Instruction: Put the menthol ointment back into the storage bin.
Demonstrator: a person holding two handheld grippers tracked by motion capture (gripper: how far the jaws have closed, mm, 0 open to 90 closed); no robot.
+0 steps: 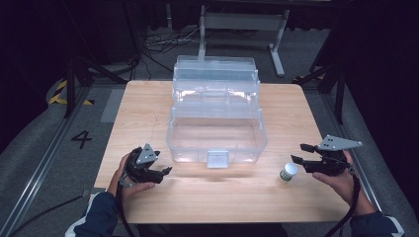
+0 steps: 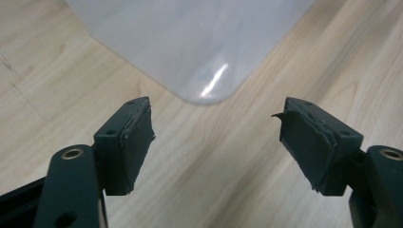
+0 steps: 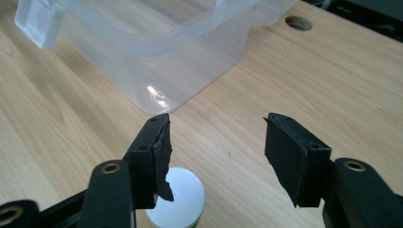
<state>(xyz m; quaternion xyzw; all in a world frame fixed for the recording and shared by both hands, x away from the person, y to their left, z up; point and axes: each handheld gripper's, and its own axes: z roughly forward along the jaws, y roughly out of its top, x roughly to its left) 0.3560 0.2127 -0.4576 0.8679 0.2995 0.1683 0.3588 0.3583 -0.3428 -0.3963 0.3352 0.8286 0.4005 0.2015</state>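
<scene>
The small white-capped jar (image 1: 288,171) stands on the counter (image 1: 148,113), right of the clear open box (image 1: 217,131), touching neither. Both the right gripper (image 1: 302,153) and the left gripper (image 1: 165,172) stand apart, empty. The jar looks light, rigid and smooth; a grip across its cap seems safest.

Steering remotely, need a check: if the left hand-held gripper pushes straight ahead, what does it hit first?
Probably the rounded near corner of the clear plastic storage box; bare wooden table lies between, though depth is unclear.

Only one legible mark: a black numeral "4" (image 1: 81,138) on the grey floor (image 1: 44,148), left of the table (image 1: 148,108). Yellow-black hazard stripes (image 1: 62,92) farther back, same side. No other text readable.
</scene>
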